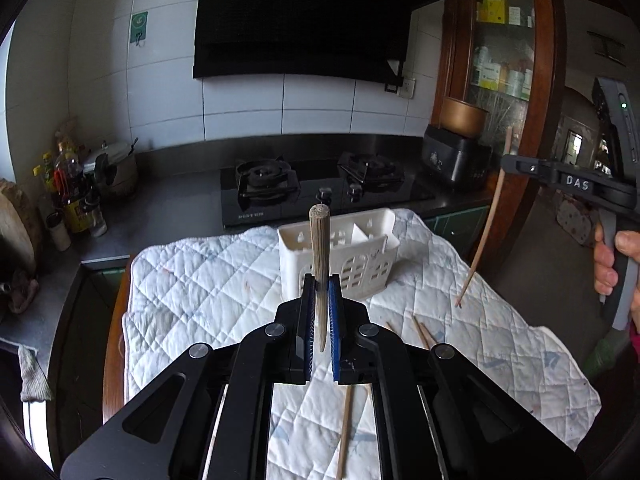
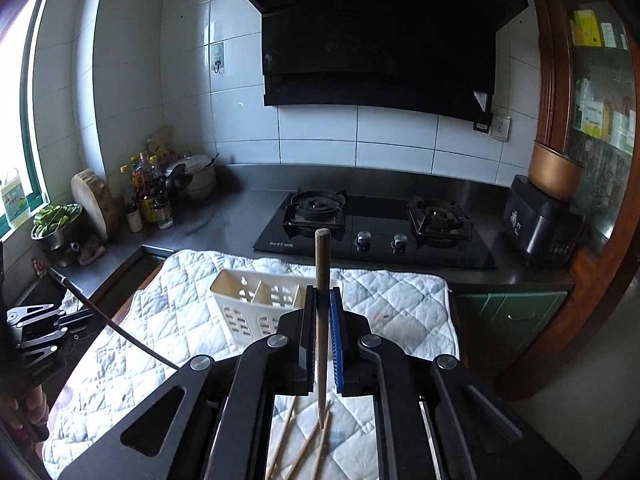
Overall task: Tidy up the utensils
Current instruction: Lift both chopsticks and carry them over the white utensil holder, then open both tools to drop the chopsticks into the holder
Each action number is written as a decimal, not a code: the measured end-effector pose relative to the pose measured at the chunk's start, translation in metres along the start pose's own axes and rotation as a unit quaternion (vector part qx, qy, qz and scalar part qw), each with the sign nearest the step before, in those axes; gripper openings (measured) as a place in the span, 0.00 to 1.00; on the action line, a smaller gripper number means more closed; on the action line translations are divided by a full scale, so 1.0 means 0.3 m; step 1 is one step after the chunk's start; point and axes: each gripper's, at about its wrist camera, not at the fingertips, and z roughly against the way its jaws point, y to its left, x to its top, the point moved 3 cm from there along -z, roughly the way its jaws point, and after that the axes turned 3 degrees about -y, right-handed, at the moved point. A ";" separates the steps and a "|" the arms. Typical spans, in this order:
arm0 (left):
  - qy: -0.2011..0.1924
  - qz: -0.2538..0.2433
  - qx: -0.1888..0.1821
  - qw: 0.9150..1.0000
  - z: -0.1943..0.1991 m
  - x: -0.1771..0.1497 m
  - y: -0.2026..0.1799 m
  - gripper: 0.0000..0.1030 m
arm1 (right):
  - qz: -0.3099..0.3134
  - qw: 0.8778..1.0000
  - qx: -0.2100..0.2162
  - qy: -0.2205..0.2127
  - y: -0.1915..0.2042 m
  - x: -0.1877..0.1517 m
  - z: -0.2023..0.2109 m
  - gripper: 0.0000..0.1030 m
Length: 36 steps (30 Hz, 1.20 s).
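while both hands hover over the quilted white cloth (image 1: pixel 224 280), each gripper is clamped on a single wooden chopstick. the left gripper (image 1: pixel 320 304) pinches its chopstick (image 1: pixel 319 248) between the blue-padded fingers, blunt end pointing up and away toward the stove (image 1: pixel 320 192). the right gripper (image 2: pixel 322 320) holds its own chopstick (image 2: pixel 322 280) the same way, thin tip down near the cloth. the white slotted utensil holder (image 1: pixel 340 248) stands upright on the cloth just beyond both grippers, and i can't see anything in its compartments. several loose chopsticks (image 2: pixel 304 444) lie flat on the cloth beneath the right gripper, and another one (image 1: pixel 345 428) lies under the left. a black range hood (image 2: pixel 376 40) hangs on the tiled wall above the stove.
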 end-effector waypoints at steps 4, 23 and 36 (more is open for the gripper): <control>-0.039 -0.011 0.004 0.999 -0.015 0.177 -0.004 0.05 | -0.009 1.000 -0.005 -0.027 0.001 0.112 -0.085 0.06; 0.028 0.023 0.027 0.999 -0.406 0.226 0.078 0.05 | -0.029 0.999 -0.013 0.009 -0.017 0.076 -0.472 0.06; 0.032 0.021 0.023 0.999 -0.407 0.214 0.074 0.08 | -0.019 1.000 -0.020 0.008 -0.013 0.044 -0.420 0.15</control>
